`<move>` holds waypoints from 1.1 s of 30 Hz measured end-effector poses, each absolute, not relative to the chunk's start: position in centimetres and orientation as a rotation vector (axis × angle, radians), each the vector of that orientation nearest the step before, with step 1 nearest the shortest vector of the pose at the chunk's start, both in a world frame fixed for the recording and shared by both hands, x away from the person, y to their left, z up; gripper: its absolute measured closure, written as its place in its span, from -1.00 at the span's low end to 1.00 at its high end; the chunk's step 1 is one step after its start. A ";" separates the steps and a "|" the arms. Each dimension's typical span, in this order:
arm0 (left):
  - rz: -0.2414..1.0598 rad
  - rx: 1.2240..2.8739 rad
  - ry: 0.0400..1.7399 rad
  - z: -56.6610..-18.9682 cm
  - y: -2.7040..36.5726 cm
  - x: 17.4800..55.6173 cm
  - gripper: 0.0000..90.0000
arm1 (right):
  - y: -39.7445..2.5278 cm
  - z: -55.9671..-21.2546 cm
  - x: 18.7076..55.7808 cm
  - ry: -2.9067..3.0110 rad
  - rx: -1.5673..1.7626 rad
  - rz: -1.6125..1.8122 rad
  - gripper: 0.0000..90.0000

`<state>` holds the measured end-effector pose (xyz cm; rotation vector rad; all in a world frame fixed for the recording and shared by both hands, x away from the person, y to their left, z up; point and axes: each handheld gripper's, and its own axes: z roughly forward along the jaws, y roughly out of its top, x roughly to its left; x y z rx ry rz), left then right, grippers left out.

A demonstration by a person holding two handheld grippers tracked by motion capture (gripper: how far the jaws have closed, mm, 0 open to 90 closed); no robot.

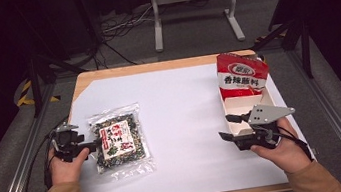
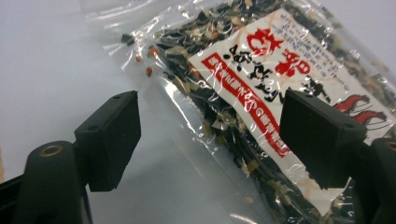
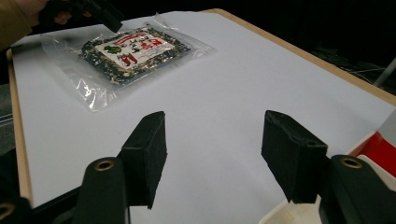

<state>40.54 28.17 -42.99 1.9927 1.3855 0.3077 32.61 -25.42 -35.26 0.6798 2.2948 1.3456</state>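
A white sheet [image 1: 187,124] covered the wooden table, dark floor and cables beyond it. The clear packet of dried mix [image 1: 118,139] lay flat at the left of the sheet. The left gripper [image 2: 205,135] had its jaws apart, straddling the packet's near edge, one jaw over the sealed film margin and one over the label. To grip well, it should probably close on the flat sealed edge, not the bulging contents. The right gripper [image 1: 230,125] waited with jaws apart beside the white tray [image 1: 240,104], where a red bag [image 1: 241,75] stood.
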 end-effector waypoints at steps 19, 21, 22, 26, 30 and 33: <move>0.162 1.983 1.421 -44.4 28.4 40.8 -0.59 | -25.1 -35.7 32.6 2.325 0.669 1.340 -0.11; 0.161 1.981 1.419 -44.4 28.4 40.7 -0.58 | -25.1 -35.8 32.6 2.327 0.671 1.339 -0.12; 0.157 1.984 1.413 -44.4 28.3 40.7 -0.58 | -25.1 -35.8 32.6 2.327 0.671 1.339 -0.12; 0.126 1.989 1.402 -44.3 27.7 40.7 -0.52 | -25.1 -35.8 32.6 2.327 0.670 1.340 -0.12; 0.110 1.981 1.402 -44.2 27.5 40.7 -0.37 | -25.0 -35.9 32.7 2.329 0.673 1.334 -0.12; 0.099 1.972 1.408 -44.2 27.3 40.7 -0.26 | -25.0 -35.9 32.7 2.332 0.673 1.334 -0.13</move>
